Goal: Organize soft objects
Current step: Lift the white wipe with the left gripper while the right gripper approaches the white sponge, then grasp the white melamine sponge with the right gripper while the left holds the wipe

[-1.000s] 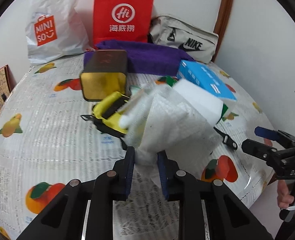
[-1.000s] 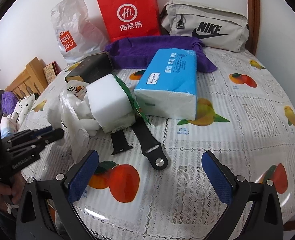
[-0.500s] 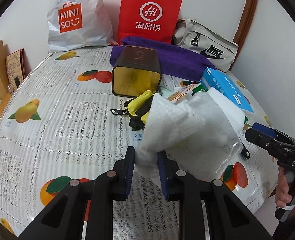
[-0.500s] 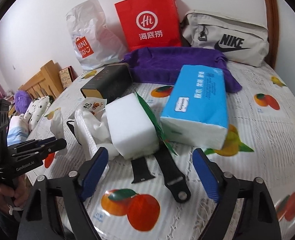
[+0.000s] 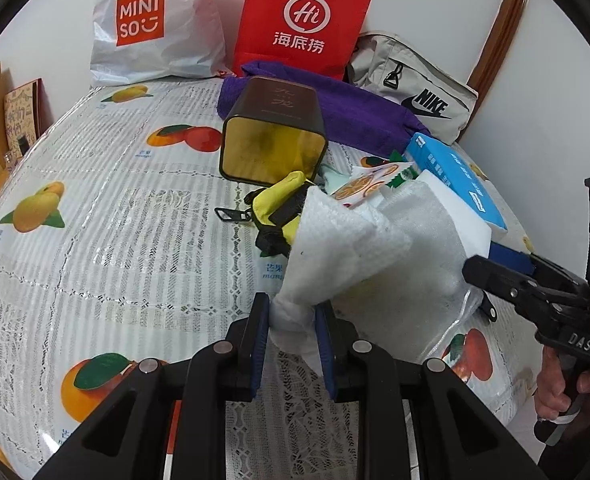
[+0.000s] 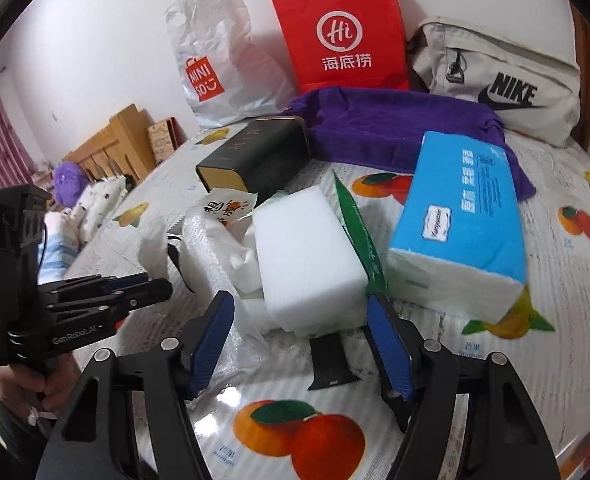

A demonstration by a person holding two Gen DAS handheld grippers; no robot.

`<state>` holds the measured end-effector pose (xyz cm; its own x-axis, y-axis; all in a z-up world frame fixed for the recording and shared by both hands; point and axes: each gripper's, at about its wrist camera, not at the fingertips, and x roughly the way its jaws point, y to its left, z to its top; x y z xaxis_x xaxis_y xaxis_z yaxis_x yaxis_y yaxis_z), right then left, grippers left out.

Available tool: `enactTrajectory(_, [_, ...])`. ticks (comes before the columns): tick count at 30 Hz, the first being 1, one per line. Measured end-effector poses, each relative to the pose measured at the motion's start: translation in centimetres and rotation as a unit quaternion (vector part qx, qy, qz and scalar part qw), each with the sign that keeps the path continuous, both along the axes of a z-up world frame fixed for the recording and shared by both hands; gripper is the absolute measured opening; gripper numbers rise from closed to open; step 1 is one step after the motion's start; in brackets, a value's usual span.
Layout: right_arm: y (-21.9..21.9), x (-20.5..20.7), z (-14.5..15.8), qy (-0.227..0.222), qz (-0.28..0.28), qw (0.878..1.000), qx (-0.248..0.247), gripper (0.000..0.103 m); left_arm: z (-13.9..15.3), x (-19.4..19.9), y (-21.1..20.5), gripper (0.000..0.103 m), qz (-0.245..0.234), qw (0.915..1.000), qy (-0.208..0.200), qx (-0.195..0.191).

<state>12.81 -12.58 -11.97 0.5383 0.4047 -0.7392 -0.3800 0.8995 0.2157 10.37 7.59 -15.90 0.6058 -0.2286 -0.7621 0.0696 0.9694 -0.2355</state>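
My left gripper (image 5: 291, 320) is shut on a corner of a white foam wrap sheet (image 5: 371, 252) and holds it above the fruit-print tablecloth. The same sheet (image 6: 211, 248) shows crumpled in the right wrist view, beside the left gripper (image 6: 151, 286). My right gripper (image 6: 301, 334) is open, its blue pads on either side of the near end of a white sponge block (image 6: 309, 260), not touching it. The block (image 5: 459, 204) lies behind the sheet. A blue tissue pack (image 6: 461, 216) lies right of it.
A dark tin (image 5: 273, 132) lies open toward me. A purple towel (image 6: 395, 124), red paper bag (image 6: 343, 36), Miniso bag (image 5: 155, 24) and Nike bag (image 6: 503, 80) stand at the back. A black watch strap (image 6: 331, 364) and yellow pouch (image 5: 279, 204) lie on the table.
My right gripper has moved forward and left until its open fingers flank the sponge block. My left gripper has drawn the foam sheet back toward the near edge.
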Motion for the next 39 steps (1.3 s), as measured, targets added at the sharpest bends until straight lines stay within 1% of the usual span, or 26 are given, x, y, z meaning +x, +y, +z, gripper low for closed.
enactTrajectory(4, [0.6,0.4,0.3,-0.011,0.002,1.000,-0.016,0.069,-0.1,0.0,0.2,0.022,0.002,1.0000,0.001,-0.004])
enactTrajectory(6, [0.9,0.7,0.3,-0.017,0.000,0.999,-0.034,0.069,-0.2,0.0,0.3,0.022,0.002,1.0000,0.004,-0.005])
enactTrajectory(11, [1.0,1.2,0.1,-0.026,0.002,0.999,-0.041,0.069,-0.3,0.1,0.3,0.022,0.001,1.0000,0.005,-0.006])
enactTrajectory(13, [0.9,1.2,0.1,-0.031,0.001,0.999,-0.041,0.054,-0.3,0.1,0.2,0.022,0.001,1.0000,0.005,-0.005])
enactTrajectory(14, [0.8,1.2,0.1,-0.028,0.002,0.999,-0.039,0.041,-0.3,0.0,0.2,0.022,0.001,1.0000,0.005,-0.005])
enactTrajectory(20, [-0.3,0.0,0.8,-0.028,0.005,1.000,-0.013,0.040,-0.2,0.0,0.2,0.022,0.002,1.0000,0.005,-0.006])
enactTrajectory(21, [-0.5,-0.4,0.9,-0.027,0.007,1.000,-0.009,0.035,-0.2,0.0,0.2,0.022,0.002,1.0000,0.005,-0.006])
enactTrajectory(22, [-0.7,-0.7,1.1,-0.024,0.010,1.000,-0.005,0.026,-0.2,0.0,0.2,0.022,0.002,1.0000,0.005,-0.006])
enactTrajectory(23, [-1.1,-1.1,1.2,-0.021,0.007,1.000,-0.003,0.029,-0.2,0.0,0.3,0.022,0.002,1.0000,0.005,-0.006])
enactTrajectory(25, [-1.6,-1.6,1.2,-0.015,0.003,1.000,-0.005,0.029,-0.1,0.0,0.2,0.022,0.002,1.0000,0.006,-0.007])
enactTrajectory(29, [-2.4,-2.0,0.7,-0.004,-0.004,1.000,-0.024,0.031,-0.1,0.0,0.2,0.022,0.001,1.0000,0.006,-0.006])
enactTrajectory(31, [-2.6,-2.1,0.5,0.002,-0.003,0.999,-0.033,0.033,0.0,-0.1,0.1,0.022,0.000,1.0000,0.007,-0.005])
enactTrajectory(32, [-2.7,-2.1,0.4,0.001,-0.007,0.999,-0.037,0.044,0.0,-0.1,0.1,0.022,0.000,1.0000,0.007,-0.005])
enactTrajectory(33, [-2.9,-2.1,0.4,-0.002,-0.012,0.999,-0.040,0.060,0.0,-0.1,0.0,0.022,-0.001,1.0000,0.007,-0.005])
enactTrajectory(35, [-3.0,-1.9,0.4,-0.010,-0.014,0.999,-0.037,0.073,0.0,-0.1,-0.1,0.022,-0.001,1.0000,0.007,-0.004])
enactTrajectory(37, [-2.8,-1.5,0.3,-0.014,-0.007,0.999,-0.032,0.073,0.0,-0.1,-0.1,0.022,-0.001,1.0000,0.008,-0.003])
enactTrajectory(39, [-2.3,-1.0,-0.1,-0.015,0.000,0.999,-0.040,0.074,0.0,-0.1,-0.1,0.022,-0.002,1.0000,0.008,-0.002])
